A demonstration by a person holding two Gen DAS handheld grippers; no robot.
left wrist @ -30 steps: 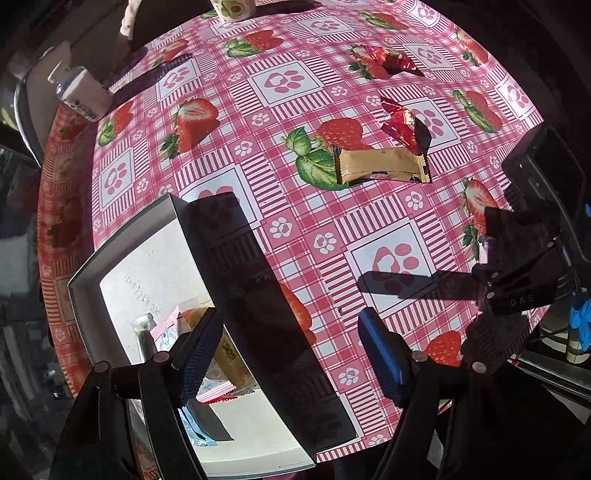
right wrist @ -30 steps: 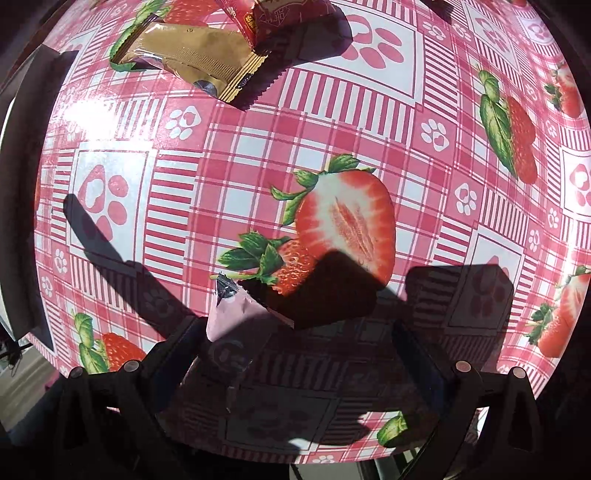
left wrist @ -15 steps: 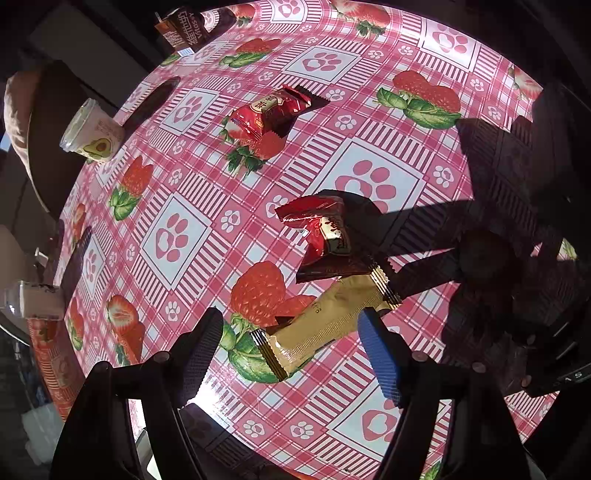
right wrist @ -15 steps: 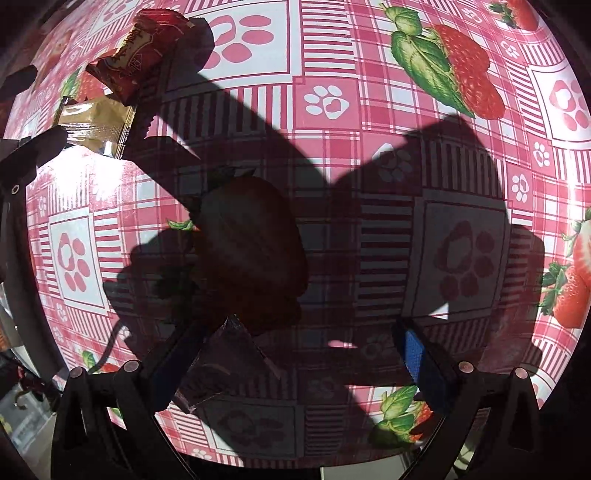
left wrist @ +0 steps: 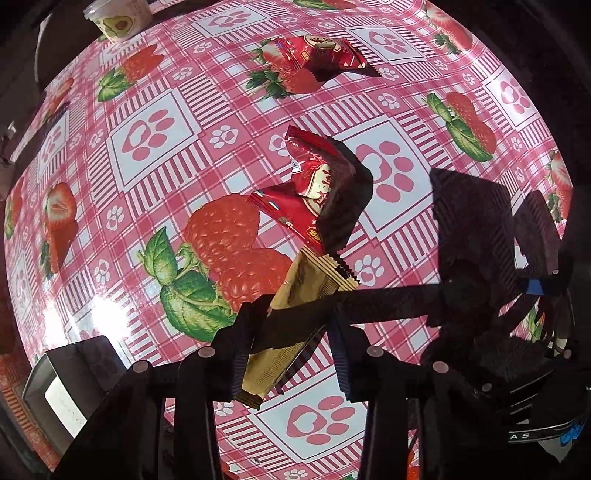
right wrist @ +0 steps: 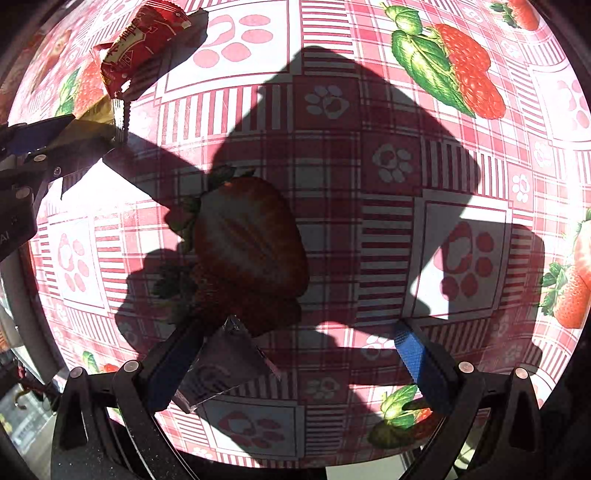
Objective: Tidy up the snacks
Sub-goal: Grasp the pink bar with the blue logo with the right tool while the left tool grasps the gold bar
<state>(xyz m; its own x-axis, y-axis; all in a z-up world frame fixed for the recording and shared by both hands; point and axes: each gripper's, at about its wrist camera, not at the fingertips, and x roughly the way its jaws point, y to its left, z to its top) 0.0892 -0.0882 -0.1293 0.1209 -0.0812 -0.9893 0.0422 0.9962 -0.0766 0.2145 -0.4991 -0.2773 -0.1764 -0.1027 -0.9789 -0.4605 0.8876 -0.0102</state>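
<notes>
A gold-wrapped snack bar (left wrist: 295,295) lies on the strawberry tablecloth (left wrist: 155,147), pointing toward the lens. My left gripper (left wrist: 297,321) points straight down over it. Its jaws are closing, and both pads meet the bar's sides. A crumpled red snack packet (left wrist: 314,184) touches the bar's far end, and another red packet (left wrist: 314,55) lies further off. In the right wrist view my right gripper (right wrist: 295,332) stands wide open above the cloth. A small greyish sachet (right wrist: 221,365) rests against its left finger. The left gripper (right wrist: 40,147) on the gold bar (right wrist: 96,118) shows at the left edge.
A white box (left wrist: 55,387) stands at the lower left in the left wrist view. A paper cup with an avocado picture (left wrist: 118,22) sits at the far edge. Dark shadows of both grippers fall across the cloth. The other gripper's body (left wrist: 535,288) is on the right.
My left gripper moved from above the white box to the gold bar, came down around it, and its jaws narrowed onto it. The right gripper barely shifted; shadow now covers its view.
</notes>
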